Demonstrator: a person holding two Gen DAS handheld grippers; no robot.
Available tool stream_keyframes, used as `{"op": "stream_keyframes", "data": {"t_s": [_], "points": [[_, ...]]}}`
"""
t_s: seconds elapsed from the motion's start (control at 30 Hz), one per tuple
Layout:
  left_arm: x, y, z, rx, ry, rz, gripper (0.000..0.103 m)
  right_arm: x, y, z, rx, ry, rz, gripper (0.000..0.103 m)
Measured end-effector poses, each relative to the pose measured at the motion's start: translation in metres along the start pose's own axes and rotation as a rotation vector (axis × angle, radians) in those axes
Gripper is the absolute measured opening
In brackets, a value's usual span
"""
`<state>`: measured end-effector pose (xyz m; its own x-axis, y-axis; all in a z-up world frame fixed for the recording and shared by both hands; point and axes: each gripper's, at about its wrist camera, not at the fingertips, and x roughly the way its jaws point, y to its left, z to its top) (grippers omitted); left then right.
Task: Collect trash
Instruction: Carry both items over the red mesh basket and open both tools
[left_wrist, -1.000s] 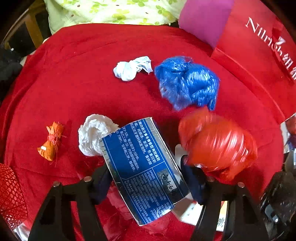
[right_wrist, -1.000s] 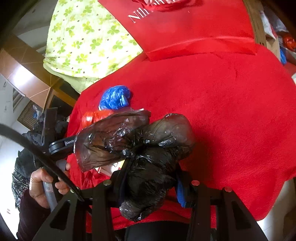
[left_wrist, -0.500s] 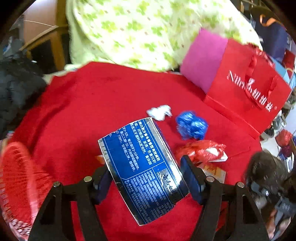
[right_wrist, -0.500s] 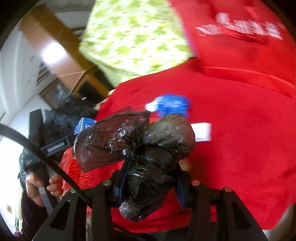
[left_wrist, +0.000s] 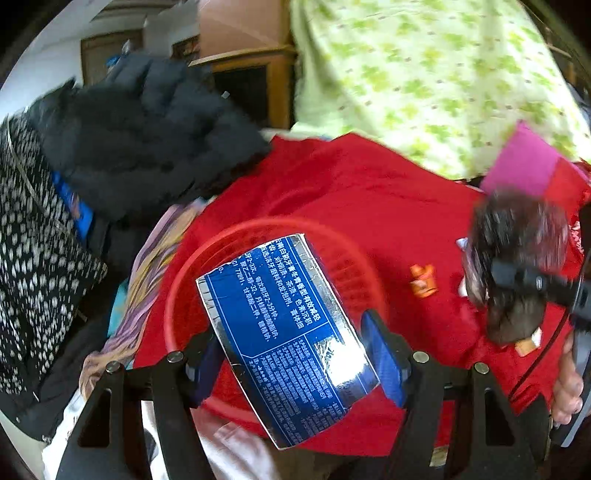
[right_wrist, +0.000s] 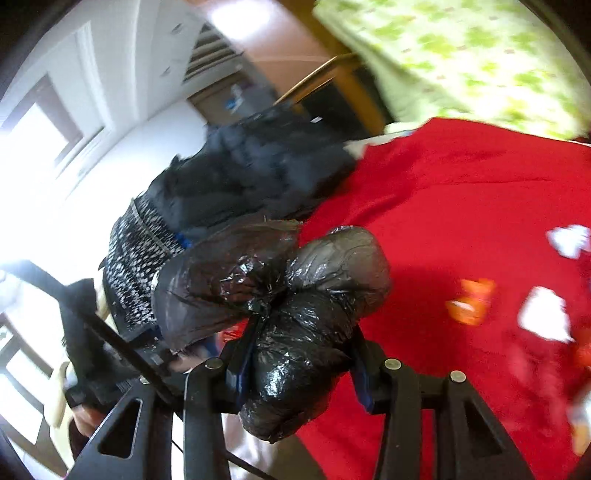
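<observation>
My left gripper (left_wrist: 295, 354) is shut on a flattened blue and silver carton (left_wrist: 284, 332) and holds it over a round red mesh basket (left_wrist: 192, 258) at the left edge of the red cloth (left_wrist: 351, 192). My right gripper (right_wrist: 299, 365) is shut on a crumpled black plastic bag (right_wrist: 273, 295); it also shows at the right of the left wrist view (left_wrist: 513, 258). An orange wrapper (right_wrist: 469, 302) and white paper scraps (right_wrist: 543, 314) lie on the cloth.
A black coat (left_wrist: 147, 122) and a black and white spotted garment (left_wrist: 33, 266) lie piled left of the cloth. A green flowered quilt (left_wrist: 424, 74) is at the back. A red and pink paper bag (left_wrist: 528, 170) stands at the right.
Both grippers have swung left with their loads. The left gripper now holds the carton over the red basket, which was at the frame's left edge before. The blue and red bags have left view.
</observation>
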<state>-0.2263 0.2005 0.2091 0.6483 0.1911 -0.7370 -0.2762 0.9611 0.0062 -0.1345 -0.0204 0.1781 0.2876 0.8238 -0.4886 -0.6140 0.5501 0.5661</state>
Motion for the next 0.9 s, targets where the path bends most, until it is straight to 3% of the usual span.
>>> {"op": "stream_keyframes", "data": {"t_s": [0.1,0.17,0.23,0.37,0.63,0.9], "points": [[0.021,0.017,-0.004,-0.024,0.040,0.028,0.073,0.051,0.021,0.010,-0.026,0.037,-0.004,0.048],[0.028,0.021,-0.007,-0.031,0.053,0.033,0.073,0.082,0.035,0.015,-0.060,0.063,-0.029,0.054],[0.037,0.024,-0.008,-0.037,0.065,0.049,0.073,0.101,0.039,0.013,-0.089,0.081,-0.061,0.064],[0.036,0.033,-0.015,-0.037,0.054,0.084,0.076,0.109,0.035,0.014,-0.078,0.085,-0.065,0.064],[0.021,0.002,-0.019,0.004,-0.023,0.088,0.076,0.043,0.004,0.003,-0.035,-0.032,-0.089,0.065],[-0.011,-0.081,-0.025,0.145,-0.120,0.083,0.081,-0.046,-0.027,-0.014,0.003,-0.144,-0.155,0.066]]}}
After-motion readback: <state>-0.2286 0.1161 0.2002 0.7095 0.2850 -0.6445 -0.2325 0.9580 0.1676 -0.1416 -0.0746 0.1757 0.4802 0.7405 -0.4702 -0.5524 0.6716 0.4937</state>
